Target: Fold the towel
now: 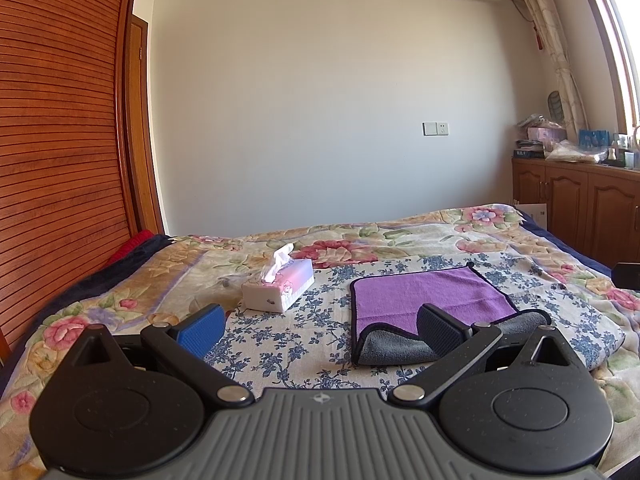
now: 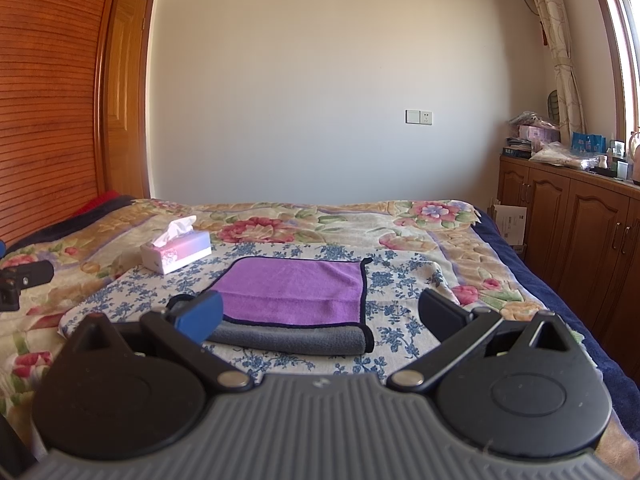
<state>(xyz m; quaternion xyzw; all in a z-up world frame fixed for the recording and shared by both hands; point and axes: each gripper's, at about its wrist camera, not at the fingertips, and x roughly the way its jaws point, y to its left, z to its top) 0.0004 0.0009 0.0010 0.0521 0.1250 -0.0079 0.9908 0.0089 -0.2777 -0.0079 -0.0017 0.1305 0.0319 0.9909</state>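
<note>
A purple towel (image 1: 424,294) with a black border lies on the bed, its near edge turned over to show the grey underside (image 1: 394,350). It also shows in the right wrist view (image 2: 296,294), grey fold (image 2: 292,338) toward me. My left gripper (image 1: 320,326) is open and empty, hovering near the towel's front left corner. My right gripper (image 2: 320,316) is open and empty, just in front of the towel's near edge. The left gripper's body shows at the far left of the right wrist view (image 2: 20,280).
A tissue box (image 1: 278,286) stands on the floral bedspread (image 1: 120,280) left of the towel, also in the right wrist view (image 2: 176,250). A wooden slatted wardrobe (image 1: 60,120) is on the left. Wooden cabinets (image 2: 572,224) with clutter line the right wall.
</note>
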